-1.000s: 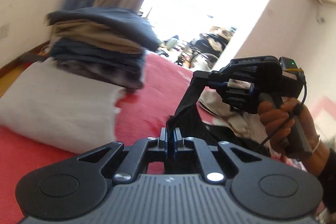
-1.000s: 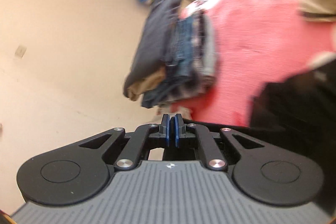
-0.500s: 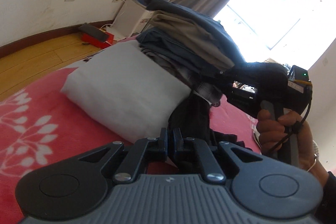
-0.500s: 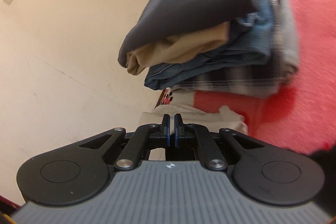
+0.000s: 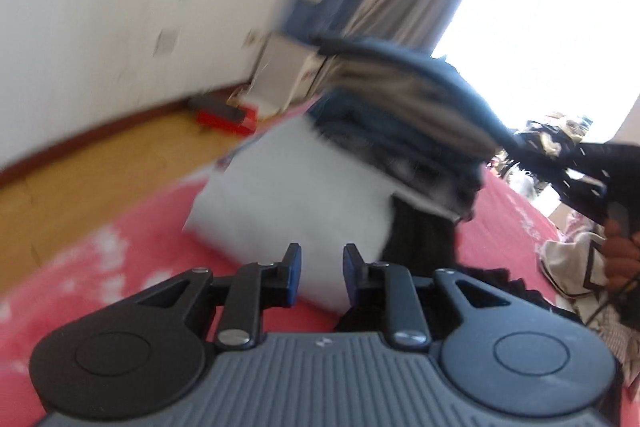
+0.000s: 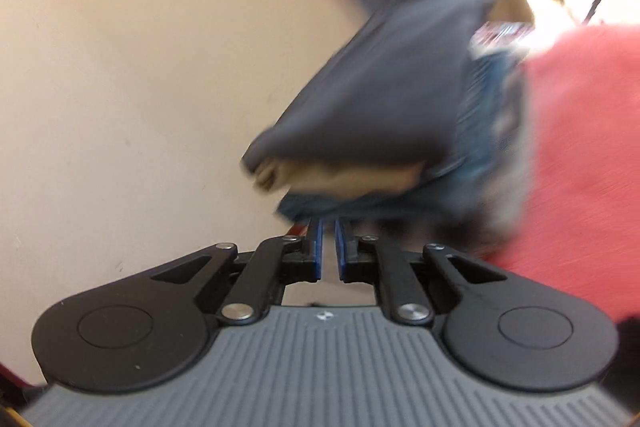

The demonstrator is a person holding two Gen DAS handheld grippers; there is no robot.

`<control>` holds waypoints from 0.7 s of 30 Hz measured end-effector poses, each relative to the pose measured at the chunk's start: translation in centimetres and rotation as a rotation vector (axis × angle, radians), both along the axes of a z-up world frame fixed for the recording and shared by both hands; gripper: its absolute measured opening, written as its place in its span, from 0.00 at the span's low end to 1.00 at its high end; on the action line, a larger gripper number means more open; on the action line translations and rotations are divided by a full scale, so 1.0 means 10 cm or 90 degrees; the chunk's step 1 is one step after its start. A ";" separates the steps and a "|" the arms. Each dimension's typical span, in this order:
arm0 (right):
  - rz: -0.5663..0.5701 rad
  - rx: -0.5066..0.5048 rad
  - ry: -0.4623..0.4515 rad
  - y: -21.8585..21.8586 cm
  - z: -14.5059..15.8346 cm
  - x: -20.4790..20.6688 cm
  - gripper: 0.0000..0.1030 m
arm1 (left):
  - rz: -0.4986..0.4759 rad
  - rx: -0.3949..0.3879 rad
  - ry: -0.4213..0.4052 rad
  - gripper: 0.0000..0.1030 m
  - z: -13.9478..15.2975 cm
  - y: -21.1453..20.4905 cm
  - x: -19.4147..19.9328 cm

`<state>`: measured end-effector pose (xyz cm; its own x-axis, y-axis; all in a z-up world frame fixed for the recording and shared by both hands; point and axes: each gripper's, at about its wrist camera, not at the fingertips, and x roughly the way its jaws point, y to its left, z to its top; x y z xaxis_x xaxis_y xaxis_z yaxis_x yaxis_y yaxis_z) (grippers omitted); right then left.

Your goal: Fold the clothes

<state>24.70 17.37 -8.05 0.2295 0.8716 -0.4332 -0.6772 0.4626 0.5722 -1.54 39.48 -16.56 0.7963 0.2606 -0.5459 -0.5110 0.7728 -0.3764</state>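
Setting: a bed under a red fleece blanket with a white leaf pattern [image 5: 100, 267], a plain wall and a wooden floor to the left of it in the left wrist view.
Task's thing: a black garment [image 5: 424, 247], crumpled, hanging down the right end of a white rectangular pillow [image 5: 288, 203] and spreading onto the blanket below.
Finished stack: folded clothes piled on the pillow [image 5: 400, 123], a dark grey piece on top, tan and blue denim beneath; blurred in both views.
Left tongs [image 5: 319, 275]: opening, with nothing between the blue pads; only the pillow's white face shows through the gap.
Right tongs [image 6: 328, 247]: just beginning to part, a thin gap between the pads and nothing gripped that I can make out; the tip sits close under the near edge of the stack.
Right hand [image 5: 618, 247]: at the far right edge of the left wrist view, on its dark handle.
Key relation: the black garment lies just right of the left tongs and slightly beyond them, its long axis running from the pillow's edge down toward the camera.
Nearer tongs: the left, by my reading; the right tongs point at the stack, with the garment out of their view.
Likely next need: a short shift rightward and down for the left tongs to reach the cloth.
Beside it: a cream garment with dark trim [image 5: 576, 267], well right of the black one.
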 end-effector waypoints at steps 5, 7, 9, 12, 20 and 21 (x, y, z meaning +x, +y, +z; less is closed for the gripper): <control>-0.051 -0.060 -0.002 -0.89 0.11 0.04 0.08 | -0.133 0.038 -0.018 0.28 0.20 -0.39 0.47; -0.057 -0.090 0.008 -1.19 0.06 0.00 0.08 | -0.198 0.040 -0.005 0.31 0.19 -0.61 0.74; -0.063 -0.127 0.014 -1.46 0.00 -0.08 0.08 | -0.262 0.056 0.012 0.32 0.14 -0.86 0.99; -0.067 -0.189 0.009 -1.75 -0.10 -0.24 0.08 | -0.320 0.084 0.049 0.32 -0.02 -1.16 1.37; -0.047 -0.242 0.009 -1.56 -0.57 -0.29 0.07 | -0.250 0.113 0.159 0.31 -0.48 -1.21 1.96; -0.035 -0.243 -0.001 -1.43 -0.61 -0.28 0.07 | -0.235 0.105 0.154 0.31 -0.51 -1.17 1.95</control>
